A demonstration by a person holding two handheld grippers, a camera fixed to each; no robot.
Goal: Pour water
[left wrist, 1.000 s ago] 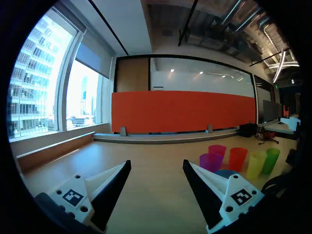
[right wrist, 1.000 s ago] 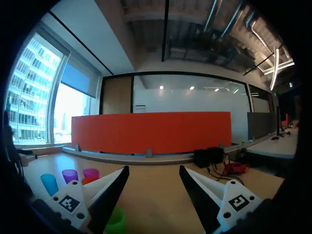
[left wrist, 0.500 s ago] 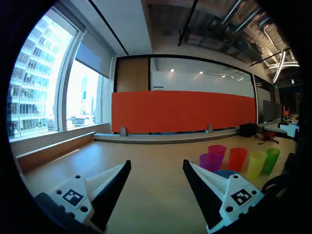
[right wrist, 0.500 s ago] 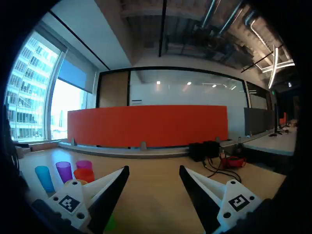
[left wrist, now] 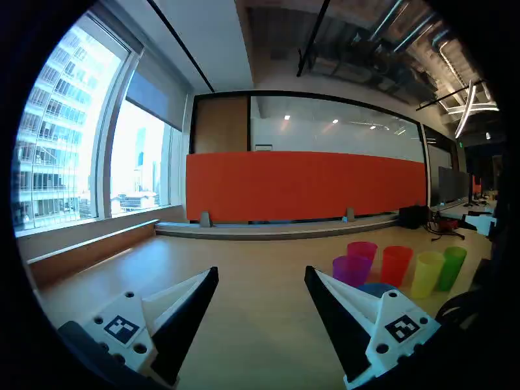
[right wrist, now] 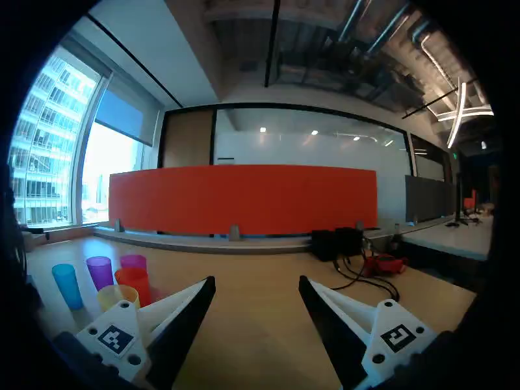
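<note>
— How is the left gripper [left wrist: 260, 269] held?

— It is held spread wide above the bench [left wrist: 260, 338], and nothing is caught between its fingers. The right gripper [right wrist: 256, 279] is parted in the same way, empty, over the same pale wood.

— Where are the cups found?

— In the left gripper view they are seen on the bench, off to the right. A purple cup [left wrist: 351, 270] is set nearest, with a pink cup [left wrist: 362, 250] behind it. Beside these, a red cup [left wrist: 396, 263], a yellow cup [left wrist: 426, 273] and a green cup [left wrist: 451, 266] are lined up. In the right gripper view they are gathered at the lower left, with a blue cup [right wrist: 67, 285] outermost. All are stood upright.

— And the room?

— The far edge of the bench is closed by an orange partition [left wrist: 305, 185]. Tall windows [left wrist: 58, 149] are set along one side, a glass wall [left wrist: 331, 127] is seen above the partition, and bare pipes [right wrist: 364, 32] are run under the ceiling. Black bags [right wrist: 335, 244] and a red item [right wrist: 385, 265] are seen farther back on the bench.
</note>
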